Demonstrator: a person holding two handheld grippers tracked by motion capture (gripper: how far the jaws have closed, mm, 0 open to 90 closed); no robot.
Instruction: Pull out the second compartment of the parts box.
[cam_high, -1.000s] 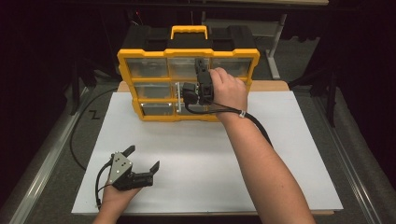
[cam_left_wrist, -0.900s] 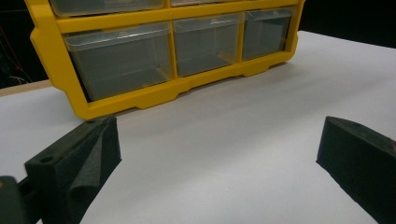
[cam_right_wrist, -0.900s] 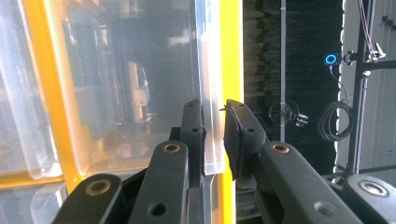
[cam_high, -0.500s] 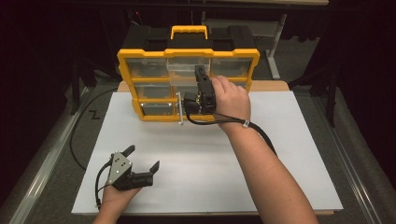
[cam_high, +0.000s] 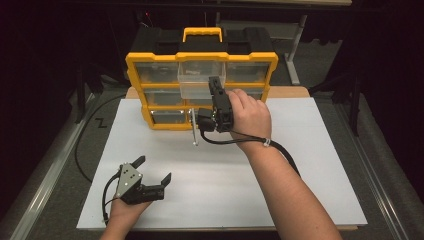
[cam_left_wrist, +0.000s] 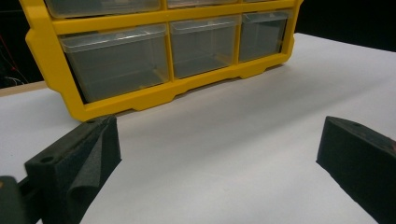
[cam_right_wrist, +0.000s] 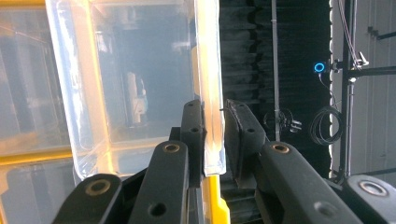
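pinching a clear plastic drawer (cam_high: 199, 82) half out of the yellow-framed organiser cabinet (cam_high: 150, 120).
right gripper (cam_right_wrist: 214, 133) clamps its front wall; left gripper (cam_high: 152, 170) rests spread on the table. a thin-edge grip could slip, dropping the drawer.

White table (cam_high: 300, 175) under yellow organizer (cam_high: 145, 95)

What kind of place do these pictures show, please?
Probably a lab or studio set up for recording handling tasks, not a home. A white table stands among black curtains, a yellow drawer organizer is the lone prop, and coiled cables hang on metal stands behind.
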